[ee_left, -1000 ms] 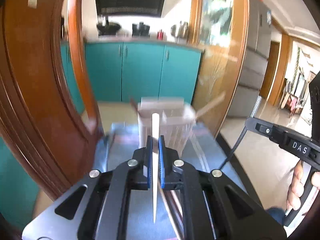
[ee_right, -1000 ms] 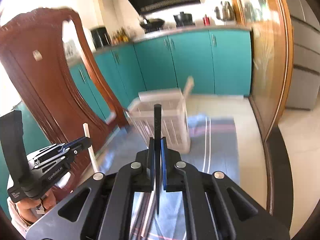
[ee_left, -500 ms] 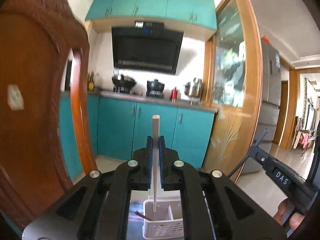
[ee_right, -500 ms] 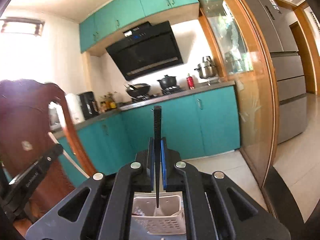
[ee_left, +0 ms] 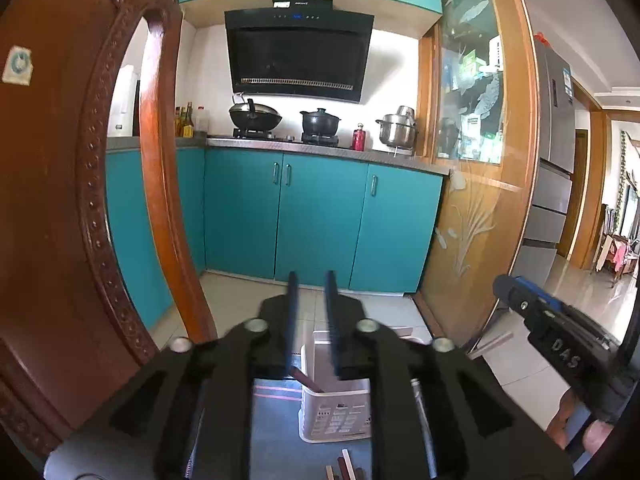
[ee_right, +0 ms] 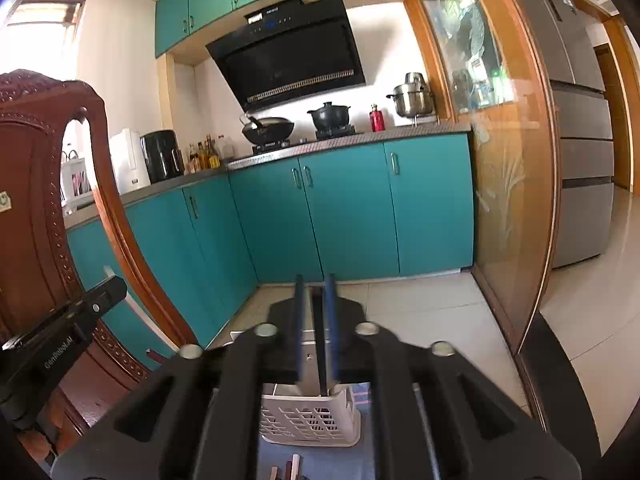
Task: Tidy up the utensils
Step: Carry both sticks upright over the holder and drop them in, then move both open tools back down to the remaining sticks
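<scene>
Two grippers up over the white utensil basket [ee_left: 335, 412], both with jaws that just parted. Left gripper [ee_left: 310, 292] has nothing between its fingers. Right gripper [ee_right: 314, 292] is apart too, with a dark utensil handle [ee_right: 319, 344] loose in the gap, dropping into the basket's near-right corner. Carved wooden chair [ee_left: 60, 200] crowds the left side; tile floor [ee_right: 440, 312] is open to the right.

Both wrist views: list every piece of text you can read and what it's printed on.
"DAS": side of the right gripper.
"GenRobot.AI": side of the left gripper.
Range hood badge: too small to read.
Fridge sticker and chair sticker: no legible text.
White basket label: blurred.
</scene>
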